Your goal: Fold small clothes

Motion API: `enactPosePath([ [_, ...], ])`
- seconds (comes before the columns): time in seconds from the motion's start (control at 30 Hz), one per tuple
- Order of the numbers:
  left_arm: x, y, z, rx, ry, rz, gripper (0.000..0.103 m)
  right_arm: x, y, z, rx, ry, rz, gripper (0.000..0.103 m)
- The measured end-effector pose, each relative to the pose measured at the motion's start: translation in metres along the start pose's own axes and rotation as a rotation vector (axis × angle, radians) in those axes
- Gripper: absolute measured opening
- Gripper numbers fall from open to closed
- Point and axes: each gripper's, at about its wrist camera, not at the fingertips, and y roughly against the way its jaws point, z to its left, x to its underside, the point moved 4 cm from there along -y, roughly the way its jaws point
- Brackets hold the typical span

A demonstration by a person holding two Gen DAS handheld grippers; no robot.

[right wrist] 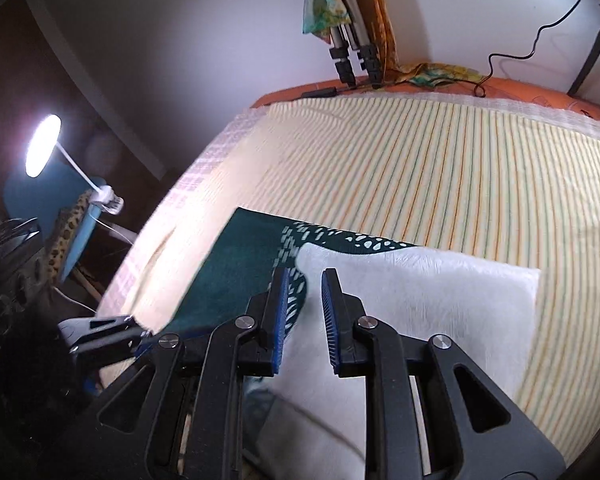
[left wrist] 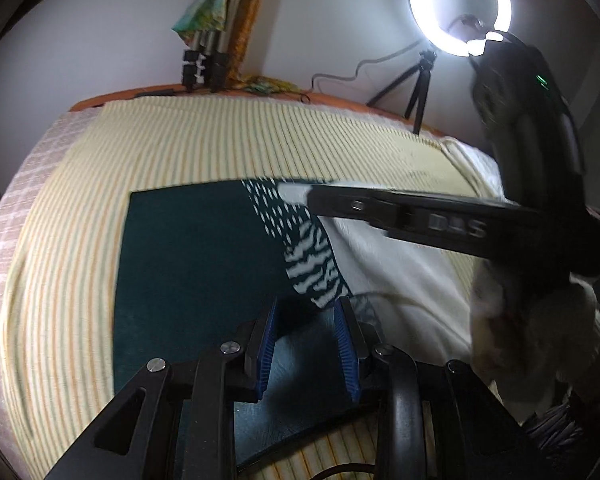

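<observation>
Risk: both the left gripper (left wrist: 307, 344) and right gripper (right wrist: 305, 320) hang slightly parted, holding nothing (motion-blurred), so the dark-green patterned garment (right wrist: 236, 276) with its white folded-over flap (right wrist: 420, 292) may spring open near the striped yellow bedsheet's (right wrist: 440, 168) front edge.

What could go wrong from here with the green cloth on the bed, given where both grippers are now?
1. The dark green patterned cloth shows its white underside turned over; the fold edge runs slanted, so the fold may end up crooked.
2. The right gripper has open fingers with nothing clamped, so the flap could slide back.
3. The left gripper may drag the cloth and wrinkle the yellow striped bedsheet beneath.
</observation>
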Motion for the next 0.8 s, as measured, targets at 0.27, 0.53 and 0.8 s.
enactPosePath([
  [0.27, 0.021, -0.012, 0.003, -0.029, -0.043, 0.050, 0.028, 0.015, -0.026, -0.005, 0.081, 0.065, 0.081, 0.017],
  [0.53, 0.025, 0.021, 0.007, -0.009, -0.029, -0.013, 0.030, -0.014, -0.001, 0.004, -0.016, 0.013, -0.010, 0.017],
  [0.8, 0.041, 0.004, 0.010, -0.008, -0.043, 0.068, 0.031, -0.009, -0.042, 0.007, 0.017, -0.005, 0.078, 0.017],
])
